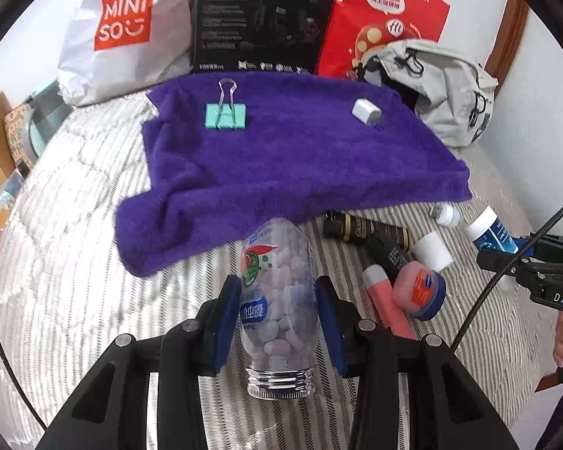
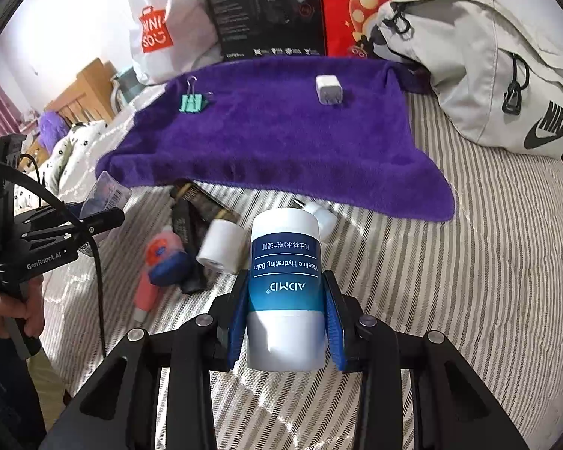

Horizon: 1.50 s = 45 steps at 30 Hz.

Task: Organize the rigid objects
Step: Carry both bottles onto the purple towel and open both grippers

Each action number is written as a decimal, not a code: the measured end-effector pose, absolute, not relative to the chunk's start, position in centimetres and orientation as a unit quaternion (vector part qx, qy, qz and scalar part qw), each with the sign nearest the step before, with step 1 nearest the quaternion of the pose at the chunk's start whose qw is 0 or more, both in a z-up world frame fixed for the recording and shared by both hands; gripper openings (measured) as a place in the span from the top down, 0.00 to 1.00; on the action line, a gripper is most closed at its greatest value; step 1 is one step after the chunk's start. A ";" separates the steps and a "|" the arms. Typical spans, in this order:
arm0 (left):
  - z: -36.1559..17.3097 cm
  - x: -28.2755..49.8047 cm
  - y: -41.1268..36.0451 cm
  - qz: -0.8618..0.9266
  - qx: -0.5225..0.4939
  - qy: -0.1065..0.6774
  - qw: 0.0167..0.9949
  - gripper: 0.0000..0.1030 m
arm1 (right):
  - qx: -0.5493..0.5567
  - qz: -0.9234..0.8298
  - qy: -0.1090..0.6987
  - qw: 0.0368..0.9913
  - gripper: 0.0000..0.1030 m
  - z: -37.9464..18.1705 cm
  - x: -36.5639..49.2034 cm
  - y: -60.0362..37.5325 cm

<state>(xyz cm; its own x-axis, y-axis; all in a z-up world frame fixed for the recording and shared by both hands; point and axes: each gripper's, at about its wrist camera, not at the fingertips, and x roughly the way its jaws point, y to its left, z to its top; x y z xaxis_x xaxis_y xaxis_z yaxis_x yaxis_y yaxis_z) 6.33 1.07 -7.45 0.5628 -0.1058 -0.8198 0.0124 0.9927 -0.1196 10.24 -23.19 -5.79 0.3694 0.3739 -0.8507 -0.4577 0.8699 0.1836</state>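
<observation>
The left claw [image 1: 277,318] is clamped on a clear plastic bottle [image 1: 277,300] filled with pale oval tablets; its threaded neck points toward the camera and carries no cap. The right claw [image 2: 286,311] grips a smooth white cylindrical tube [image 2: 286,292] with a blue label band, the blue pads [image 2: 240,322] pressing its sides. Both items are held above a bed [image 1: 75,243] covered in ribbed striped fabric. Just beyond lies a cluster: a pink jar with a blue lid [image 1: 418,292], a pink tube [image 1: 383,300], a black tube [image 1: 390,255], a dark gold-banded bottle [image 1: 364,227] and a white cap [image 1: 433,249]. Behind it, a plush purple towel [image 1: 281,157] carries a teal binder clip [image 1: 226,114] with wire handles and a white boxy charger [image 1: 366,111], well apart. At the far edge stand a white shopping bag [image 1: 120,26], a black carton [image 1: 262,15], a red bag [image 1: 386,11] and a grey fabric backpack [image 1: 443,86]. Only the right wrist view shows the backpack's logo, wooden furniture [image 2: 82,93] and the hand [image 2: 7,307] on the left handle.
</observation>
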 end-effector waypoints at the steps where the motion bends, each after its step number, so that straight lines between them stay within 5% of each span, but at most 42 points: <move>1: -7.2 6.4 1.1 -0.034 -0.048 0.465 0.884 0.62 | -0.042 0.251 0.502 0.827 0.65 -5.7 10.3 -23.1; 25: -2.9 13.4 4.5 -0.023 -0.055 0.448 0.892 0.62 | -0.017 0.240 0.494 0.836 0.65 -3.1 20.2 -22.0; 45: -6.3 19.2 5.8 -0.016 -0.059 0.480 0.875 0.62 | -0.088 0.168 0.511 0.838 0.65 -8.8 26.7 -19.3</move>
